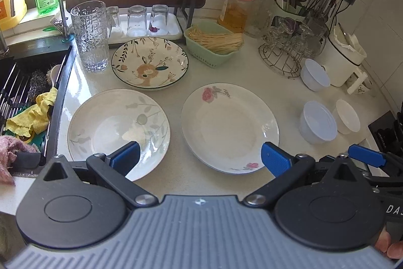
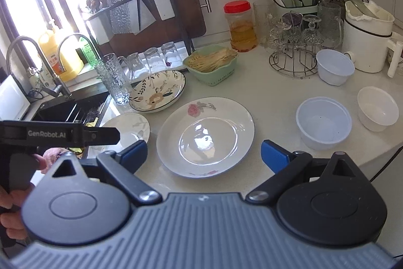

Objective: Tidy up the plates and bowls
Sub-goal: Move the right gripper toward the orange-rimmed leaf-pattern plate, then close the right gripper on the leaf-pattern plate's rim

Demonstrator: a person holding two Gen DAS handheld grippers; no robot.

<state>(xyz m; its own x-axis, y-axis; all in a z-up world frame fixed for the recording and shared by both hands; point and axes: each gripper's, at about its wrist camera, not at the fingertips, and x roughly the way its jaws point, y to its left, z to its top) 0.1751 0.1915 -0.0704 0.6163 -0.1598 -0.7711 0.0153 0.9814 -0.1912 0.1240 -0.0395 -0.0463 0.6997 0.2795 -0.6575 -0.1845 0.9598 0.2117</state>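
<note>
Three plates lie on the white counter: a leaf-pattern plate (image 1: 118,130) (image 2: 128,130) at the left, a rose plate (image 1: 229,127) (image 2: 205,136) in the middle, and a rabbit-pattern plate (image 1: 149,63) (image 2: 157,91) behind them. Three white bowls (image 1: 317,125) (image 1: 346,116) (image 1: 314,75) stand at the right; they also show in the right wrist view (image 2: 323,126) (image 2: 377,111) (image 2: 335,69). My left gripper (image 1: 199,159) is open and empty, above the front edges of the two near plates. My right gripper (image 2: 204,155) is open and empty over the rose plate's near rim.
A sink (image 1: 27,92) with cloths is at the left. A glass mug (image 1: 90,35), upturned glasses (image 1: 136,20), a green basket (image 1: 214,44), a red-lidded jar (image 1: 238,8), a wire glass rack (image 1: 287,47), a utensil holder (image 2: 294,1) and a white kettle (image 2: 365,34) line the back.
</note>
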